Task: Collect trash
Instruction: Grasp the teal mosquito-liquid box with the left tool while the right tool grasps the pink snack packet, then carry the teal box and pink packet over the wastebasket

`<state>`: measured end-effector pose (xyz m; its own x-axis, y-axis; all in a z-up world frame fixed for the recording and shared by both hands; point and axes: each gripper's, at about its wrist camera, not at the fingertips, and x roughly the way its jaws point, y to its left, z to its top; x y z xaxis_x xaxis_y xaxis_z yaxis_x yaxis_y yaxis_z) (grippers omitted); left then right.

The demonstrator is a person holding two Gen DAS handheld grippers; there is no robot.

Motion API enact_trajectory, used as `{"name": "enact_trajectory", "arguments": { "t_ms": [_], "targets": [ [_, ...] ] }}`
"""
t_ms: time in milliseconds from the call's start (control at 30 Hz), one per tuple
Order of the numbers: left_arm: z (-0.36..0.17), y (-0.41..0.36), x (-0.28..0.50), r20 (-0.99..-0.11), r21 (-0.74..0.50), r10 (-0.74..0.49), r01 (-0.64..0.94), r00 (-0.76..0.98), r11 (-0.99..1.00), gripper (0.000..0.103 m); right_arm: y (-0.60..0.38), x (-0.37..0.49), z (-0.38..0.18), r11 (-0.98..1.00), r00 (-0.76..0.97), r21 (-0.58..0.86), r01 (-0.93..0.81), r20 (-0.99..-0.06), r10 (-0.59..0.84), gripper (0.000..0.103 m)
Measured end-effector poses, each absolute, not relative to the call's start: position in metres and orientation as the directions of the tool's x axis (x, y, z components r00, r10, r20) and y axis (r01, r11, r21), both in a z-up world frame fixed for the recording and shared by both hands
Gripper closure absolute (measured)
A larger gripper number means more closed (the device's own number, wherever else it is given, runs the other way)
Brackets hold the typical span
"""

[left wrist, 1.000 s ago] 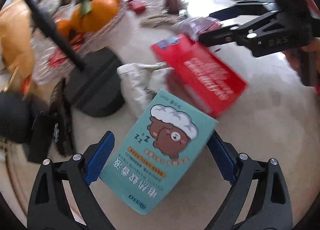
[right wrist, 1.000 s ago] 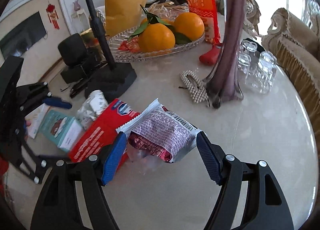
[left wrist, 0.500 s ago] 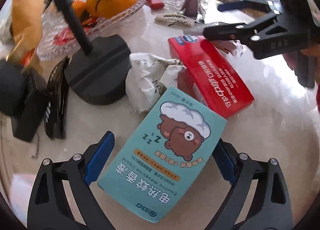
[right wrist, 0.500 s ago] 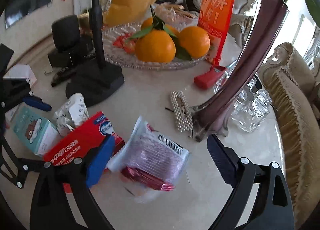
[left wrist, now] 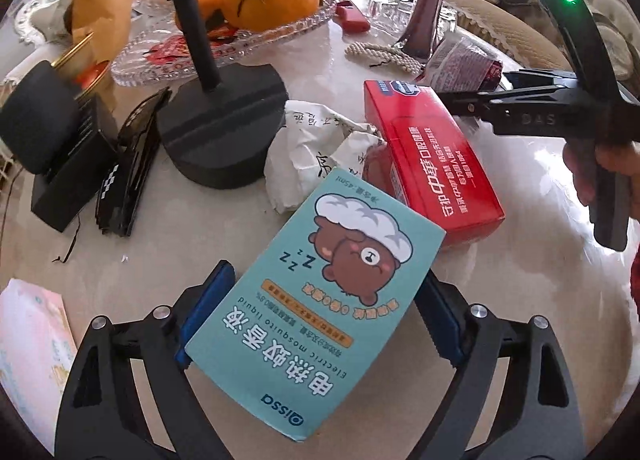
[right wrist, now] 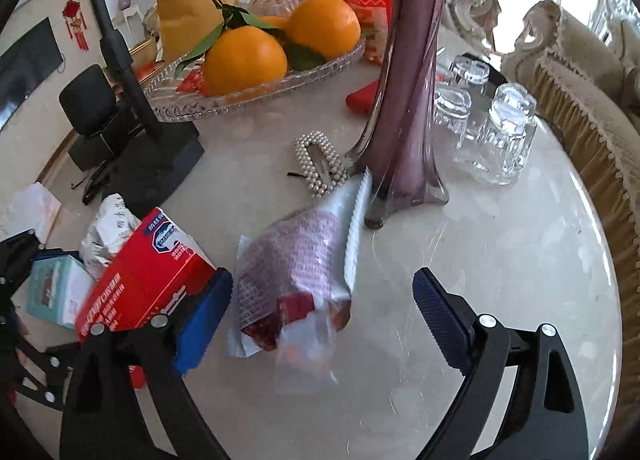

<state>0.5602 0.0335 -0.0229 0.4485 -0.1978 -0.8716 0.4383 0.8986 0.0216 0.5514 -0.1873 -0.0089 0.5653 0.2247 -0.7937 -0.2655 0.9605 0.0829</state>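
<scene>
Gripping the teal cardboard mosquito-liquid box with the cartoon bear (left wrist: 316, 296) between its blue pads, the left gripper (left wrist: 320, 316) holds it just above the pale marble tabletop (right wrist: 500, 260), near the long red cardboard box (left wrist: 432, 160) and the crumpled white printed paper (left wrist: 308, 156). The right gripper (right wrist: 320, 316) stands wide apart, holding nothing; the silver-and-maroon foil snack wrapper (right wrist: 296, 268) lies on the table between its jaws, its far corner touching the foot of the tall purple glass vase (right wrist: 404, 100).

Risks, as I judge them: the box sits skewed in the pads and could twist out; reaching for the wrapper could nudge the vase or the clear drinking glasses (right wrist: 492, 132) beside it.

A second ago the right gripper pinched the wrapper; it has since let go, and the wrapper now rests nearer the vase.
</scene>
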Motion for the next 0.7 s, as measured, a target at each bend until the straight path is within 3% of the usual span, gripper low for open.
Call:
{"name": "enact_trajectory", "arguments": {
  "t_ms": [67, 133, 167, 200, 267, 500, 700],
  "targets": [
    [-0.023, 0.035, 0.558, -0.867, 0.02, -0.195, 0.423, 0.458, 0.906, 0.019, -0.187, 0.548, -0.009, 0.962, 0.582, 0.062, -0.268, -0.785, 0.212, 0.052],
    [-0.022, 0.036, 0.555, -0.861, 0.012, -0.198, 0.408, 0.468, 0.913, 0.02, -0.188, 0.545, -0.007, 0.965, 0.589, 0.049, -0.258, -0.784, 0.197, 0.067],
    [-0.022, 0.037, 0.552, -0.859, 0.012, -0.196, 0.402, 0.472, 0.916, 0.026, -0.191, 0.544, -0.006, 0.963, 0.585, 0.074, -0.258, -0.781, 0.217, 0.069],
    [-0.02, 0.038, 0.55, -0.851, 0.014, -0.194, 0.391, 0.488, 0.92, 0.046, -0.194, 0.539, -0.004, 0.962, 0.592, 0.098, -0.253, -0.771, 0.234, 0.069],
    [-0.015, 0.042, 0.544, -0.846, -0.018, -0.213, 0.374, 0.488, 0.927, 0.053, -0.197, 0.531, -0.001, 0.964, 0.603, 0.106, -0.242, -0.762, 0.235, 0.071],
    [-0.014, 0.051, 0.528, -0.84, -0.084, -0.243, 0.326, 0.484, 0.941, 0.056, -0.2, 0.491, 0.001, 0.968, 0.605, 0.096, -0.231, -0.765, 0.22, 0.072],
    [-0.002, 0.049, 0.486, -0.832, -0.057, -0.227, 0.329, 0.507, 0.943, 0.056, -0.203, 0.453, 0.01, 0.964, 0.612, 0.116, -0.238, -0.753, 0.242, 0.072]
  ]
}}
